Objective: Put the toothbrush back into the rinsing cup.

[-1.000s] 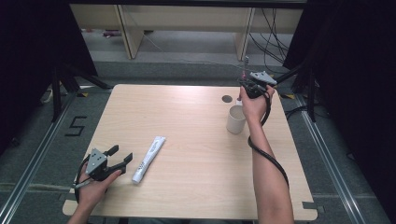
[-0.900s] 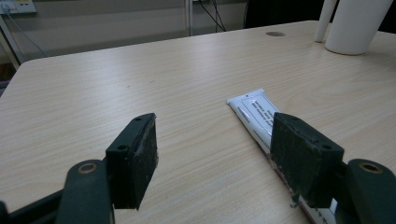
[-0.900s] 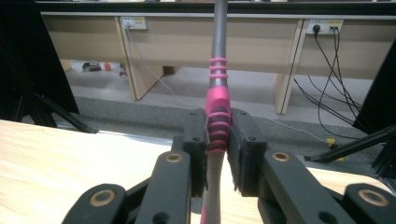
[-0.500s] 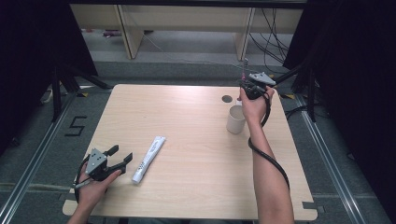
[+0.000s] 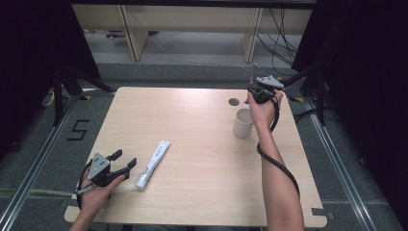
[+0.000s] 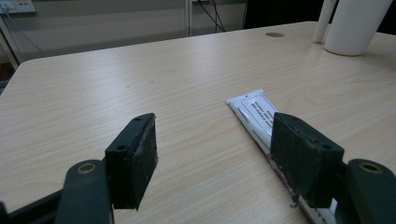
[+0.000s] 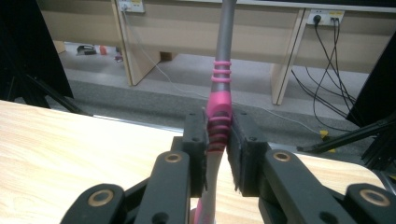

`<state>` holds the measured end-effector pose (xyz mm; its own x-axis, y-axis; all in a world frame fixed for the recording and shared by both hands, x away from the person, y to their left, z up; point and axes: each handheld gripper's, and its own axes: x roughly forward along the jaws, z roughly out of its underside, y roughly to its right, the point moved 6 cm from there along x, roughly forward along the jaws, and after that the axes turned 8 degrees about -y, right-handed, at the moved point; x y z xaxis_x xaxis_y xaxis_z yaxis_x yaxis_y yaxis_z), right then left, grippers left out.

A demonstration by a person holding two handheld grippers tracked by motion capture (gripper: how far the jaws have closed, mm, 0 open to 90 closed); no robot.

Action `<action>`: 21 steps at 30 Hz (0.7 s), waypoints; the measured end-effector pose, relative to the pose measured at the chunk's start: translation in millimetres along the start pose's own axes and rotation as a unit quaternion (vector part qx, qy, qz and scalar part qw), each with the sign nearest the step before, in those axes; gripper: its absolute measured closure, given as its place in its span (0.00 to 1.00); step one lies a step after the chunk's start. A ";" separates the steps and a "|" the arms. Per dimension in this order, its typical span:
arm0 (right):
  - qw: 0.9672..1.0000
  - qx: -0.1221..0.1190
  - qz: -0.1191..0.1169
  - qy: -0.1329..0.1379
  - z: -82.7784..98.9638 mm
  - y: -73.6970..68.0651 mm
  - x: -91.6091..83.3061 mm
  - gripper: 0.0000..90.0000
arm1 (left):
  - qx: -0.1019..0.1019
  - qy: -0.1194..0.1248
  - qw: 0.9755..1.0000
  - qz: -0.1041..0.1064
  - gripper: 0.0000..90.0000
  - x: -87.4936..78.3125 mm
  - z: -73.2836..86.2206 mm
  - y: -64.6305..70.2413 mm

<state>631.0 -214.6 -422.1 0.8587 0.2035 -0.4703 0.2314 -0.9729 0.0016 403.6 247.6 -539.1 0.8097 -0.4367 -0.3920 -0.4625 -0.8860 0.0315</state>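
Note:
My right gripper (image 5: 258,91) (image 7: 219,140) is shut on a pink and grey toothbrush (image 7: 220,107), held upright at the table's far right. Its thin upper end (image 5: 253,72) sticks up above the gripper. A white cup (image 5: 243,123) (image 6: 357,23) stands just in front of that hand, and a white shaft (image 6: 322,21) leans beside the cup. A white toothpaste tube (image 5: 153,157) (image 6: 259,112) lies flat near the front left. My left gripper (image 5: 124,159) (image 6: 215,154) is open low over the table, with the tube's near end beside its right jaw.
The wooden table (image 5: 192,125) has a small round hole (image 5: 234,102) (image 6: 274,34) near its far edge. Behind it are wooden furniture legs (image 5: 132,33) and hanging cables (image 5: 284,29). Black stands flank both sides.

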 end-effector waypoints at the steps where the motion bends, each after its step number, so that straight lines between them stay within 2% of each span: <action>1: 1.000 0.002 0.005 0.000 0.8 -0.4 -0.1 0.87 | 0.000 0.000 1.000 0.000 0.35 0.0 0.0 -0.1; 7: 1.000 0.004 0.002 -0.013 5.0 0.3 0.7 0.87 | 0.000 -0.001 1.000 0.000 0.35 0.1 0.0 0.0; 9: 1.000 -0.003 0.000 -0.018 7.5 1.0 2.0 0.87 | 0.000 -0.001 1.000 0.000 0.35 0.1 0.0 0.0; 11: 1.000 0.002 0.002 -0.023 10.2 0.0 2.9 0.87 | 0.000 0.000 1.000 0.000 0.35 0.1 0.0 0.0; 12: 1.000 -0.006 -0.003 -0.025 11.4 0.9 3.7 0.87 | 0.000 0.000 1.000 0.000 0.35 0.1 0.0 0.0; 13: 1.000 0.004 0.001 -0.028 12.5 -0.3 3.6 0.87 | 0.000 0.000 1.000 0.000 0.35 0.1 0.0 0.0; 15: 0.999 -0.010 -0.001 -0.030 13.0 1.1 4.4 0.87 | 0.001 0.001 1.000 0.000 0.35 0.5 -0.1 0.1; 16: 0.999 0.010 -0.003 -0.032 14.1 -1.6 4.2 0.87 | 0.001 0.002 1.000 0.001 0.35 0.7 -0.2 0.1; 17: 0.999 0.001 -0.001 -0.035 14.3 -0.4 4.2 0.87 | 0.001 0.004 1.000 0.002 0.35 0.9 -0.3 0.1; 21: 0.999 0.001 -0.002 -0.040 16.6 -0.6 5.7 0.87 | 0.000 0.000 1.000 0.000 0.35 0.1 0.0 0.0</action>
<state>628.1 -214.8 -439.4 0.8183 0.1982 -0.5396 0.2337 -0.9723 -0.0026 403.7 247.5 -539.2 0.8099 -0.4361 -0.3922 -0.4622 -0.8863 0.0310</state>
